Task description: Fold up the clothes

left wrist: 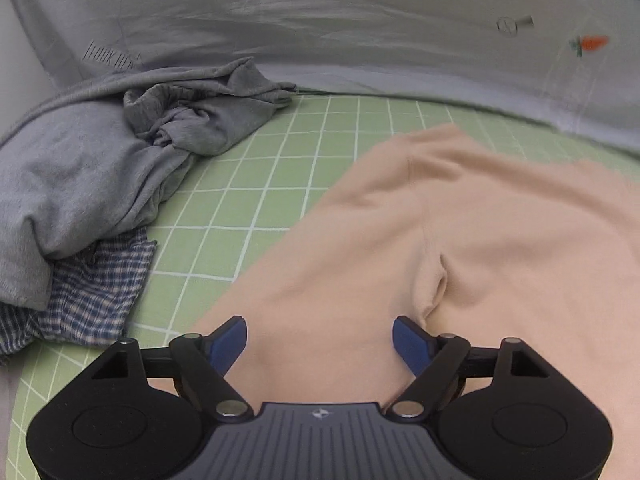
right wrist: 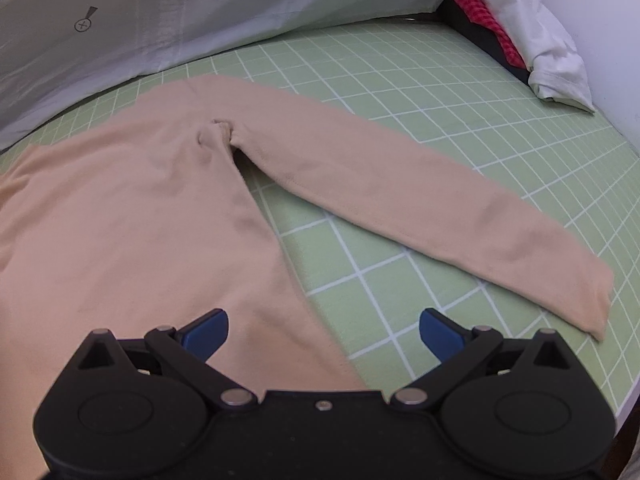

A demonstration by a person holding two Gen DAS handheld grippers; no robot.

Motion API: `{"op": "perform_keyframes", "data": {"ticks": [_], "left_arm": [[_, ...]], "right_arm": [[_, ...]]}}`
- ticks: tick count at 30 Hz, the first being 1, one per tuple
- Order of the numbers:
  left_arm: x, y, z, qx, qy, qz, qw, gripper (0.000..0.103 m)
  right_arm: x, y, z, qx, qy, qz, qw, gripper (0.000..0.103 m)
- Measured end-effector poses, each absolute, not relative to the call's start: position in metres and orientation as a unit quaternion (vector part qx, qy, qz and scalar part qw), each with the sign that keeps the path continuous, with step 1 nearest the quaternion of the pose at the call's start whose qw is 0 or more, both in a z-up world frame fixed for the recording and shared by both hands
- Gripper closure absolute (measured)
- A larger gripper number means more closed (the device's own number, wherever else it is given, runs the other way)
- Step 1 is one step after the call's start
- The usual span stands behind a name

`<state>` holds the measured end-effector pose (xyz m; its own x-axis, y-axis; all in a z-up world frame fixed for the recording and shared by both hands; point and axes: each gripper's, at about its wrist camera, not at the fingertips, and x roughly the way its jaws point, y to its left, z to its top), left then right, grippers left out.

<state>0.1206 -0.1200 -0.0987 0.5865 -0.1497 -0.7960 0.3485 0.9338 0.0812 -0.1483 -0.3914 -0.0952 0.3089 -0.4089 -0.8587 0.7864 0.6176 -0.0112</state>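
Your left gripper (left wrist: pixel 320 340) hangs over the near part of the beige garment (left wrist: pixel 460 232), its blue pads spread wide with nothing pinched; only flat cloth shows between them. That garment lies spread on the green gridded mat (left wrist: pixel 256 184), and a small pucker in the fabric sits just beyond the right pad. To the far left of this view there is a heap: a crumpled grey garment (left wrist: pixel 120 160) draped over a blue checked cloth (left wrist: pixel 92 292) that peeks out at the near side. A pale printed sheet (left wrist: pixel 320 32) runs along the far edge, with a small carrot motif at the right.

Over on your right gripper (right wrist: pixel 324 330), the jaws also stand apart and hold nothing. The left pad hovers over the beige body, the right pad over bare mat. From here you see one long beige limb (right wrist: pixel 420 208) stretched out to the right, sleeve or leg, it is hard to say which. In the far right corner a white cloth (right wrist: pixel 532 40) is bunched beside something red checked (right wrist: pixel 488 28).
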Motion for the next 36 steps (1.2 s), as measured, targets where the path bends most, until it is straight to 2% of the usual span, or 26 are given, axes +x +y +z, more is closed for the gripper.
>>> {"op": "perform_keyframes", "data": {"ticks": [4,11,23,33,35,36], "left_arm": [[0.099,-0.089,-0.069,0.080,0.429,-0.112,0.893,0.011],[0.051,-0.020,-0.041,0.017,0.470,-0.034,0.882,0.009],[0.033,0.096,-0.088,-0.057,0.515,0.105,0.849,0.009],[0.031,0.118,-0.113,-0.057,0.526,0.083,0.844,0.006],[0.032,0.119,-0.113,-0.052,0.525,0.076,0.846,0.008],[0.033,0.119,-0.112,-0.049,0.525,0.072,0.847,0.013]], "right_arm": [[-0.148,-0.391,-0.089,0.204,0.445,-0.348,0.799,0.000],[-0.143,-0.368,-0.066,0.185,0.446,-0.296,0.824,0.000],[-0.114,-0.323,-0.068,0.124,0.474,-0.238,0.839,0.000],[-0.124,-0.305,-0.080,0.133,0.506,-0.269,0.809,0.000],[-0.122,-0.301,-0.081,0.138,0.507,-0.270,0.807,0.000],[-0.121,-0.299,-0.082,0.139,0.507,-0.269,0.807,0.000]]}}
